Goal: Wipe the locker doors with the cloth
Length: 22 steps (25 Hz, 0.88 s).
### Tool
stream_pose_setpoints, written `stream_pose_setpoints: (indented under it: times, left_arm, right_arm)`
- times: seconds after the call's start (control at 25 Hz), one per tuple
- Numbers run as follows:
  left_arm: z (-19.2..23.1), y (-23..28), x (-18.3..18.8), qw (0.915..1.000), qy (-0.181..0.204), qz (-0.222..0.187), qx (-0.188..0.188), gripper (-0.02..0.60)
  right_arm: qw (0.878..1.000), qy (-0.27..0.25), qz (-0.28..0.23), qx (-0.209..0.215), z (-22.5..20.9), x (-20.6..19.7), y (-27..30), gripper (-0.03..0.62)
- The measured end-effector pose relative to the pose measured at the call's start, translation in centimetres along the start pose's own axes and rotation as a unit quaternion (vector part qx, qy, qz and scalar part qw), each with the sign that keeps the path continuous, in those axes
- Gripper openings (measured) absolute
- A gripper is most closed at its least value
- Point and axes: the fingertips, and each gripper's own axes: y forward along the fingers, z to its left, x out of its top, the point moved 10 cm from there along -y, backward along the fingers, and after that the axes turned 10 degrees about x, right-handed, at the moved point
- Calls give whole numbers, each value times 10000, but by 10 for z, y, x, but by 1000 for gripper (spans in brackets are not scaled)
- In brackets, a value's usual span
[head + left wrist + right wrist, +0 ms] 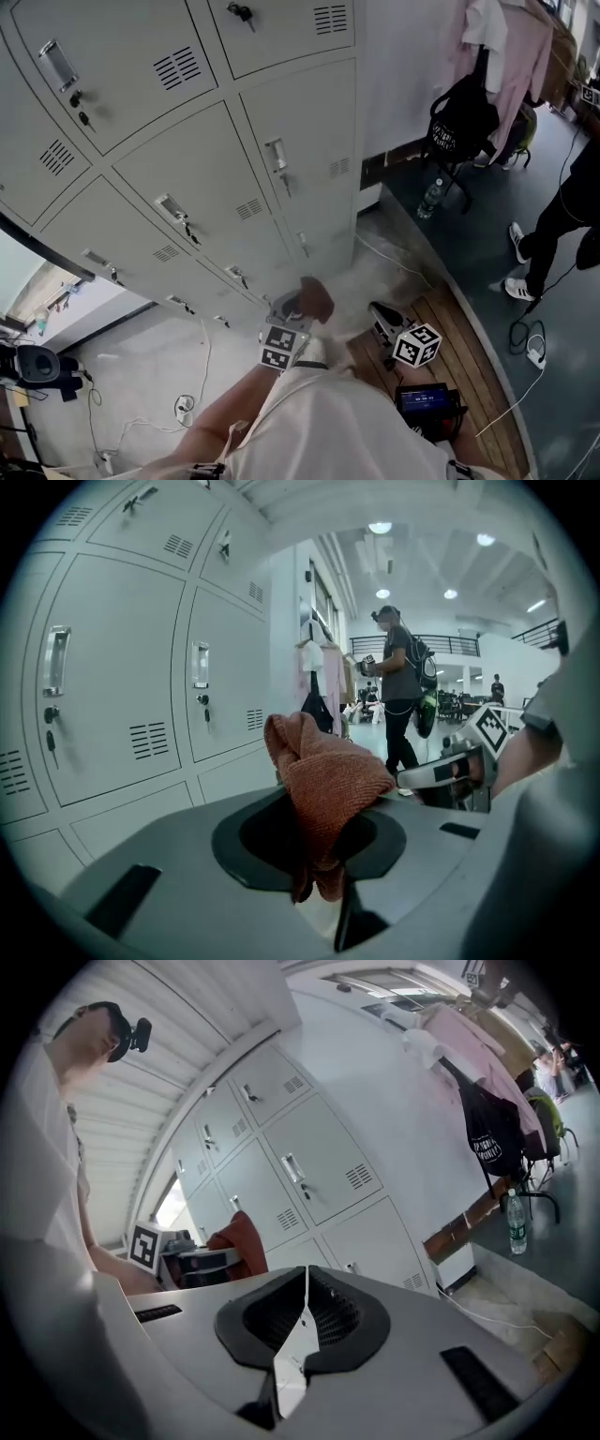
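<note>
A bunched rust-brown cloth (323,780) sticks up from my left gripper (319,855), whose jaws are shut on it. In the head view that cloth (314,298) hangs a little in front of the lowest grey locker doors (202,192), apart from them. The left gripper (292,323) is low in the middle. My right gripper (382,323) is beside it on the right, and in its own view its jaws (305,1312) are pressed together with nothing between them. The cloth (246,1241) and the lockers (305,1162) show beyond it.
A chair with a black bag (461,122) and pink clothes (511,52) stands right of the lockers, with a bottle (428,199) on the floor. A person's legs (548,239) are at the far right. Cables (202,375) lie on the floor. Another person (398,682) walks in the hall.
</note>
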Motion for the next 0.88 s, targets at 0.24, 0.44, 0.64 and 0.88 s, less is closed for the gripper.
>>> stream_pose_setpoints:
  times: [0.24,0.44,0.64,0.88]
  left_arm:
    - [29,51,1,10000,-43,88,-19,80]
    - [57,92,1,9991,-303,194,242,80]
    - [113,127,9,9816,-794,501,1663,80]
    - [143,161,27,9786,-767,347,1879,80]
  right_arm:
    - [9998,-26,28,-201,-32,14,20,20]
    - [9986,-72,22,-514,-47,35,27,20]
    - [9973,-123,2,-723,-66,51,51,20]
    - [9968,-154,33,-784,-79,61,84,20]
